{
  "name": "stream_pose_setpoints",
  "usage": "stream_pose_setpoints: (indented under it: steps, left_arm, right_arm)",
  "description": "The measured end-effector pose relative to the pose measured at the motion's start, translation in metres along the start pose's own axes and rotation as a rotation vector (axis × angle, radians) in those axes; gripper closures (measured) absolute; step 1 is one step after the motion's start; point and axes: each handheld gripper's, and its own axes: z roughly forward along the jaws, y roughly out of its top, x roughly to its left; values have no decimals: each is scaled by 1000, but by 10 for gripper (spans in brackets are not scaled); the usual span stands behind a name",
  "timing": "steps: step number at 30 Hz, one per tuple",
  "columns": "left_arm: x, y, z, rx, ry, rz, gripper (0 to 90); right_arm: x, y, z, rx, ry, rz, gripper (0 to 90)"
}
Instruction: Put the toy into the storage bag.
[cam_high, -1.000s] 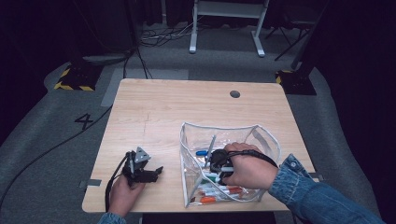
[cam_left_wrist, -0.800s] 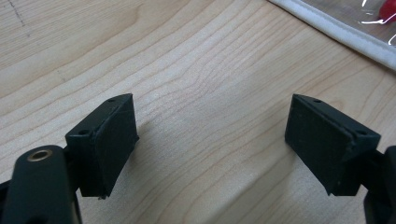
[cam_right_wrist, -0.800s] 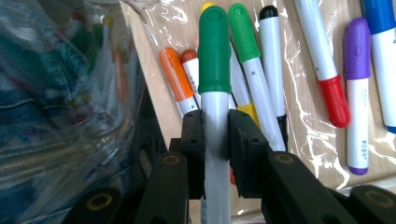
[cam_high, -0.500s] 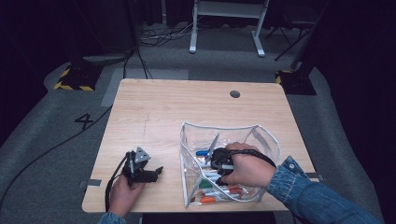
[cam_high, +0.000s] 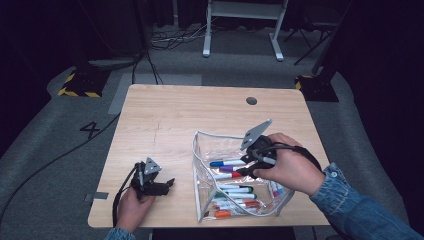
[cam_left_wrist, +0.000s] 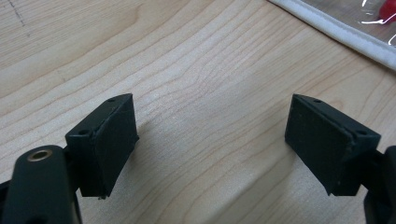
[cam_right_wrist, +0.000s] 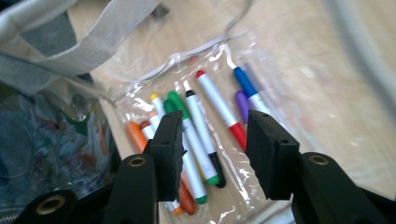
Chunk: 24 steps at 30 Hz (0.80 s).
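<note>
A clear plastic pouch (cam_high: 237, 175) with white piping lay on the near right part of the wooden table (cam_high: 200, 115), its long axis running from the near edge toward the far side, its open mouth facing up. Inside it lay the markers (cam_high: 235, 192), mostly white-barrelled with coloured caps, side by side and crosswise to the pouch; in the high view a blue one (cam_high: 227, 162) and a purple one (cam_high: 231, 169) lay farthest in, with green, red and orange ones nearer the front edge. In the right gripper view the markers (cam_right_wrist: 201, 130) ran lengthwise away from the jaws, a red-capped one (cam_right_wrist: 222, 109) just beyond the gap. The right gripper (cam_high: 248, 165) hung over the pouch's middle, above the markers; its jaws had just been opening and stood partly apart with nothing between them, the pads (cam_right_wrist: 170, 144) clear of the plastic. A woven grey strap (cam_right_wrist: 70, 39) crossed the upper left of that view. The left gripper (cam_high: 167, 184) rested low on the bare table to the left of the pouch, well apart from it, jaws wide and empty, its flat black pads (cam_left_wrist: 109, 140) over pale wood grain, with the pouch's white edge (cam_left_wrist: 345, 32) at the far right corner. A dark round grommet (cam_high: 251, 100) sat near the table's far edge.
</note>
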Motion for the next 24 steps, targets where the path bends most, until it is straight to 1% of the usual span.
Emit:
stream_pose_setpoints:
  steps: [5,7,11,13,14,19,22,24]
  left_arm:
    - [0,0,0,-1,-1,-4,172]
    - [0,0,0,0,0,0,172]
    - [0,-1,-1,2,-1,4,172]
    - [0,-1,-1,6,-2,-3,172]
    - [0,-1,-1,4,-3,3,172]
    - [0,-1,-1,4,-2,3,172]
    - [0,-1,-1,4,-3,3,172]
    - [0,-1,-1,4,-2,2,172]
  right_arm:
    - [-15,-13,-26,-69,-53,53,563]
    - [-21,-20,-35,-86,-71,79,561]
    - [-36,-37,-51,-126,-111,135,552]
    - [-46,-48,-59,-142,-132,168,552]
    - [-49,-52,-61,-145,-140,180,552]
    - [-69,-77,-74,-179,-179,263,553]
    - [-79,-89,-79,-191,-206,301,552]
    - [-86,-98,-82,-200,-216,336,552]
